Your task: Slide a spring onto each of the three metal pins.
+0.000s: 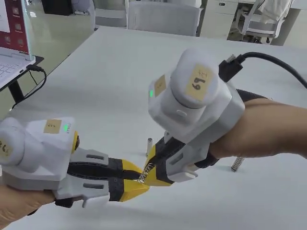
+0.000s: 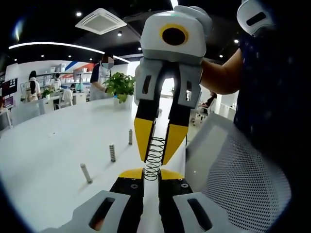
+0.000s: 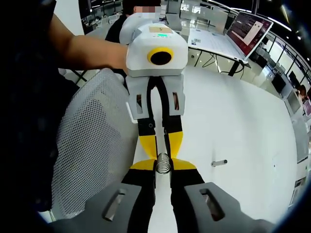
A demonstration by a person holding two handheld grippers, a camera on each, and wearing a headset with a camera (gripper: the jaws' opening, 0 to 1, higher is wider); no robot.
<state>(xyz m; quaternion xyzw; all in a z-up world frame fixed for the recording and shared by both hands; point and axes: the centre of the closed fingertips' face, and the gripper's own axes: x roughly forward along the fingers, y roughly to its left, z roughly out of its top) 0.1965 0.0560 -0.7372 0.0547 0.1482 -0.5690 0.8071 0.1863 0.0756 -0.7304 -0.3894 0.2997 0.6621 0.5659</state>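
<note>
A small steel spring [image 1: 146, 173] hangs over the white table [image 1: 105, 86], pinched between both pairs of yellow tips. My left gripper [image 1: 139, 184] comes in from the lower left, my right gripper [image 1: 152, 173] from the right, tip to tip. In the left gripper view the spring [image 2: 154, 158] runs from my left gripper [image 2: 151, 174] up into the right gripper [image 2: 158, 159]. The right gripper view shows the spring [image 3: 163, 164] end-on in my right gripper [image 3: 163, 167]. A bare pin [image 2: 86, 173] stands near a pin wearing a spring [image 2: 112, 153] and a third pin [image 2: 130, 137].
An open laptop [image 1: 12, 33] with a black cable [image 1: 33, 86] sits off the table's left edge. Office chairs [image 1: 163, 17] stand beyond the far edge. A grey mesh chair back [image 2: 233, 170] is close beside the grippers. One upright pin [image 1: 149, 145] stands just behind the tips.
</note>
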